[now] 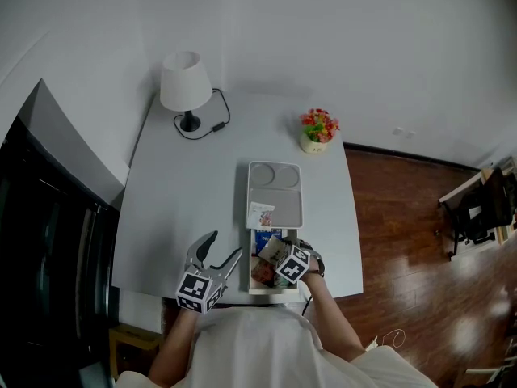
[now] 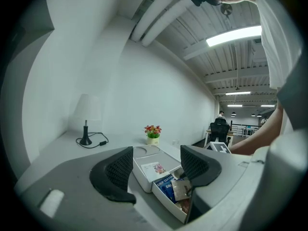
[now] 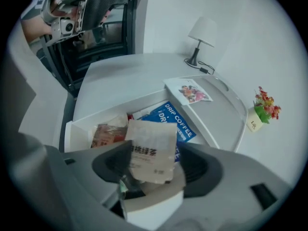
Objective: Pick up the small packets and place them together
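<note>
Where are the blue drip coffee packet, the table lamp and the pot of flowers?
blue drip coffee packet (image 3: 179, 121), right gripper view, on its printed front.
table lamp (image 1: 185, 82), head view, on the white shade.
pot of flowers (image 1: 318, 128), head view, on the blossoms.

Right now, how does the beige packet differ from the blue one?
The beige packet stands upright, gripped in the right tongs; the blue drip coffee packet lies in the white box. The beige packet is pale with small dark print; the blue one carries large white lettering. Both are flat sachets.
</note>
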Demonstrator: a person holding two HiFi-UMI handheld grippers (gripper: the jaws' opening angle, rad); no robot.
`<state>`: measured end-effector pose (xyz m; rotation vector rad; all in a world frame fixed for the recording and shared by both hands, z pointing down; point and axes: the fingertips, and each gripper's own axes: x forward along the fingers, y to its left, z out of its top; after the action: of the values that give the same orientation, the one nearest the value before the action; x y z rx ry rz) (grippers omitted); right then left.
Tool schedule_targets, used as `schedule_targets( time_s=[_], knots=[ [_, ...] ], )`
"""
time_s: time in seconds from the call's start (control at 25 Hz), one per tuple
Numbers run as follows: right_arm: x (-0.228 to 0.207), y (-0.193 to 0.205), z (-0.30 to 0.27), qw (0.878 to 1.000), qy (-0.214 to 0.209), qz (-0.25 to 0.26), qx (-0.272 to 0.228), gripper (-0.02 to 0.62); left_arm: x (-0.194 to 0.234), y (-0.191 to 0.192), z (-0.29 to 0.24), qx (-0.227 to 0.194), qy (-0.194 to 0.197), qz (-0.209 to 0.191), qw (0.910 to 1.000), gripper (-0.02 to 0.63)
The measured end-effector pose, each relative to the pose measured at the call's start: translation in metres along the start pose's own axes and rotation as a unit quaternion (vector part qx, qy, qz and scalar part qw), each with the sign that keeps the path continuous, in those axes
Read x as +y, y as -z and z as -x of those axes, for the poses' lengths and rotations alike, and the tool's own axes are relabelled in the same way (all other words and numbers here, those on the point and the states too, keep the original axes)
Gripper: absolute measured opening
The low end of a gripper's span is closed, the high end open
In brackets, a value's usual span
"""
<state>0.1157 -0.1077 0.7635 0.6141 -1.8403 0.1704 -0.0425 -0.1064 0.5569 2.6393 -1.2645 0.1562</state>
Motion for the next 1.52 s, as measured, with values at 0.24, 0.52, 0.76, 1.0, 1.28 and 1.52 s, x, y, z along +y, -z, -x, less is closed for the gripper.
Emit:
schedule_targets(
  time_s=[0.24,0.52,0.76,1.0,1.28,1.52],
  knots=[
    [0.005,-0.004,-0.009,1.000,-0.022,0.011,0.005,0.412,0.002,0.003,0.002,0.004,-0.002,0.002,1.0000,0.298],
    [0.017,-0.007,-0.012,0.998,-0.048,0.023,0.015,0.269,0.005,0.004,0.004,0.005,-0.007,0.004,0.9999,0.298],
    [0.008,-0.003,-0.003,1.000,-0.009,0.018,-0.003,0.145,0.003,0.005,0.005,0.007,-0.007,0.005,0.9999,0.298],
    [-0.007,-0.021,0.053,0.987,0.001,-0.122,-0.104,0.101,0.003,0.007,0.004,0.007,-0.006,0.008,0.9999,0.298],
    [-0.104,-0.023,0.080,0.933,0.057,-0.296,-0.194,0.101,-0.005,0.006,-0.003,0.007,0.008,0.002,0.9999,0.298],
    [-0.152,-0.006,0.035,0.901,0.072,-0.399,-0.155,0.138,-0.009,-0.002,-0.004,0.003,0.011,-0.008,0.9999,0.298]
  ],
)
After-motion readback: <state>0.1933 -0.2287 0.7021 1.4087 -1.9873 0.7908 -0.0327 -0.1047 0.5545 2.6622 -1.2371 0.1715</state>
